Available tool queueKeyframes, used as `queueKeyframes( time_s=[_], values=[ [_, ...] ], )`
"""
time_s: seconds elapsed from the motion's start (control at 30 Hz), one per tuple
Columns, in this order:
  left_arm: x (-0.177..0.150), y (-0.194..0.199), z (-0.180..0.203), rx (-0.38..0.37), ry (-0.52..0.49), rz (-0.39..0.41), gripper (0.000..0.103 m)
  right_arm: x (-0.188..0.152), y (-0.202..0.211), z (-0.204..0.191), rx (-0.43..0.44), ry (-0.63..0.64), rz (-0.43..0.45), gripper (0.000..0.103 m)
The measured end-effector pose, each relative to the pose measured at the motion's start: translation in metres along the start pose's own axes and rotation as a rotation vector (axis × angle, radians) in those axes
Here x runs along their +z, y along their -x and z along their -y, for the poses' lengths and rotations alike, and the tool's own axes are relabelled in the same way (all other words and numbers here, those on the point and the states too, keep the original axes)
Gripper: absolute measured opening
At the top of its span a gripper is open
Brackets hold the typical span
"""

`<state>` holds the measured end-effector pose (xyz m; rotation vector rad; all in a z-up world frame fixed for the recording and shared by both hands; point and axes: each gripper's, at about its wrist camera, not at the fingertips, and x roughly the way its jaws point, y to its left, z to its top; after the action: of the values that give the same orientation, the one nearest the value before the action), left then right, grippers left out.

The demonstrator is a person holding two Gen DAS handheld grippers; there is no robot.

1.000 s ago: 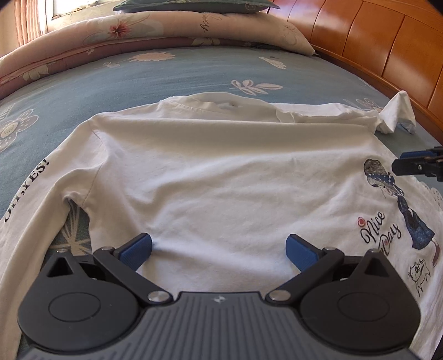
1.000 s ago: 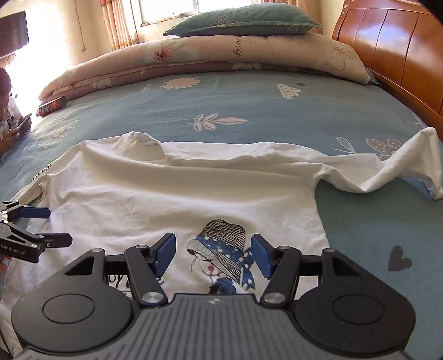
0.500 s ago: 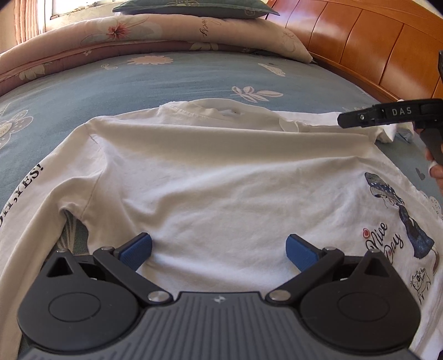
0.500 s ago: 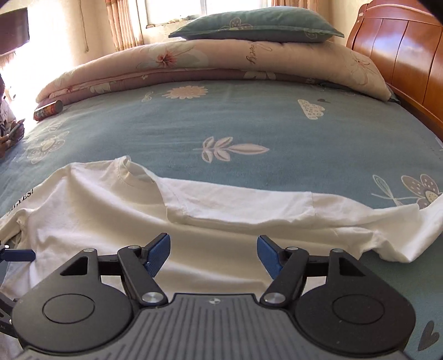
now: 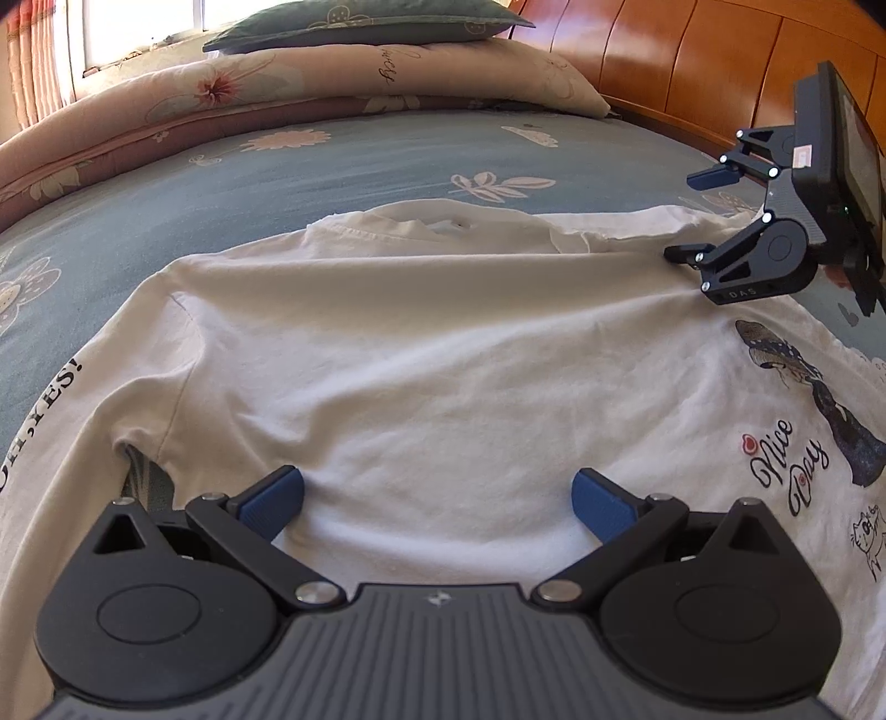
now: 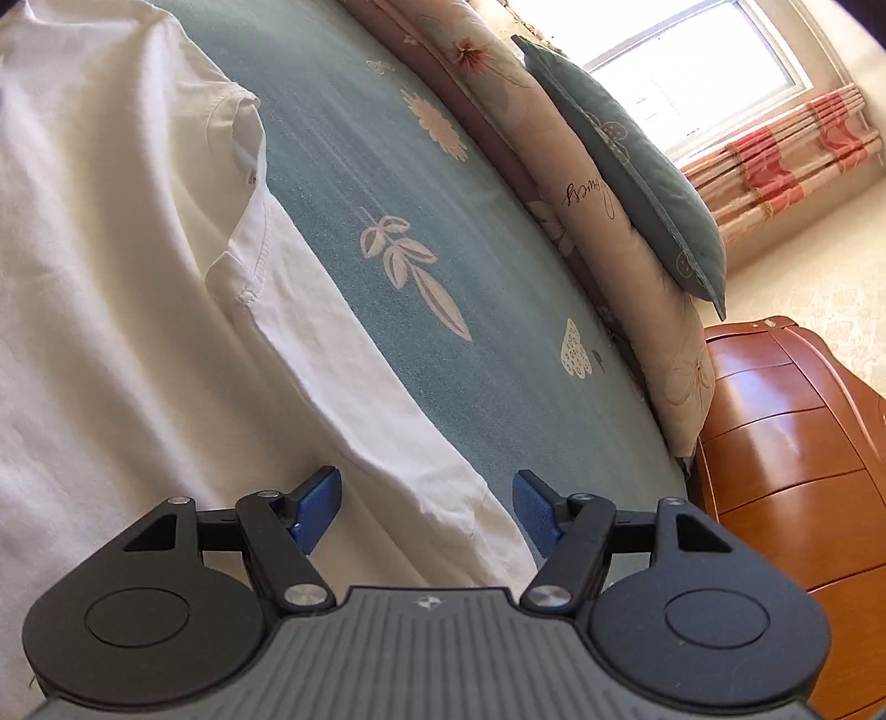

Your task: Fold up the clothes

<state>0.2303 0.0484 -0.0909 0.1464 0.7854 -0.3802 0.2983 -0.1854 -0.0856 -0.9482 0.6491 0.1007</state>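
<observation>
A white T-shirt (image 5: pixel 443 360) with a "Nice Day" girl print (image 5: pixel 803 421) lies spread on the bed, collar (image 5: pixel 432 221) toward the pillows. My left gripper (image 5: pixel 437 498) hovers open over the shirt's near body, with nothing between its blue pads. My right gripper (image 5: pixel 692 216) is rolled on its side at the shirt's far right shoulder. In the right wrist view, the right gripper (image 6: pixel 426 507) is open. The T-shirt's (image 6: pixel 111 277) sleeve edge (image 6: pixel 443 498) lies between the jaws and the pads do not press on it.
The blue floral bedsheet (image 5: pixel 332 160) stretches beyond the shirt. A folded quilt (image 5: pixel 277 83) with a green pillow (image 5: pixel 360 22) lies at the far end. A wooden headboard (image 5: pixel 692 61) runs along the right. A window with red curtains (image 6: pixel 775 138) is behind.
The right gripper has moved toward the shirt's far right shoulder and rolled onto its side, and the sleeve edge now lies between its fingers. The left gripper has stayed put.
</observation>
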Motion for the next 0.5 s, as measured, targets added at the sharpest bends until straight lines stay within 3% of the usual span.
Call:
queueKeyframes(
  time_s=[0.13, 0.2, 0.27, 0.33, 0.5],
  values=[
    [-0.002, -0.001, 0.001, 0.001, -0.015, 0.017, 0.102, 0.015, -0.005, -0.022, -0.058, 0.119, 0.034, 0.071],
    [-0.002, 0.0, 0.0, -0.002, -0.014, 0.018, 0.102, 0.021, -0.003, -0.035, -0.05, 0.188, 0.053, 0.06],
    [-0.002, 0.0, 0.0, -0.004, -0.014, 0.02, 0.102, 0.027, -0.002, -0.043, -0.035, 0.239, 0.067, 0.032],
    [-0.002, 0.0, 0.0, -0.006, -0.015, 0.02, 0.102, 0.03, -0.003, -0.039, -0.005, 0.218, 0.071, 0.016],
    [-0.002, 0.0, -0.002, -0.012, -0.016, 0.021, 0.102, 0.039, -0.012, -0.009, 0.008, 0.088, 0.073, 0.012]
  ],
)
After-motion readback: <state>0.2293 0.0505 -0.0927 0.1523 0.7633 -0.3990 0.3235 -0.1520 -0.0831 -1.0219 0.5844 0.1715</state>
